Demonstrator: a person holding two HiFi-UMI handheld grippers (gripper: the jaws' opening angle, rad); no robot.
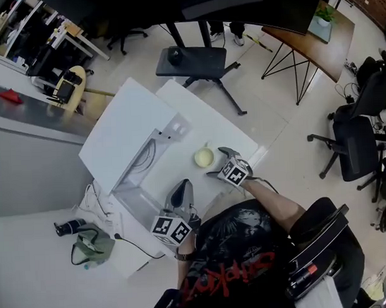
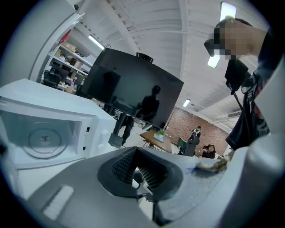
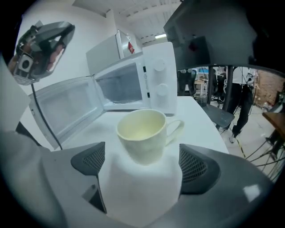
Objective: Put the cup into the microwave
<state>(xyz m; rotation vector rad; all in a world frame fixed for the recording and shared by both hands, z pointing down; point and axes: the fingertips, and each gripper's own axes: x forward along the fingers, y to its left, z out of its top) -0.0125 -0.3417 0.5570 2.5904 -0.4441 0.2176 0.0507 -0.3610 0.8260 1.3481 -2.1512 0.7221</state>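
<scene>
White table (image 1: 204, 124) first, with the microwave (image 1: 123, 134) open at left. My left gripper (image 1: 181, 188) is closed, empty. Pale cup (image 1: 204, 157) stands between my right gripper's (image 1: 218, 163) wide jaws, untouched. Light, hard, breakable, I think: squeeze its sides gently.

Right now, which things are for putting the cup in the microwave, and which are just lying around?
For the job:
the pale yellow cup
the open white microwave
the right claw, open by the cup

Just lying about:
the black chair
the wooden desk
the green bag on the floor
</scene>
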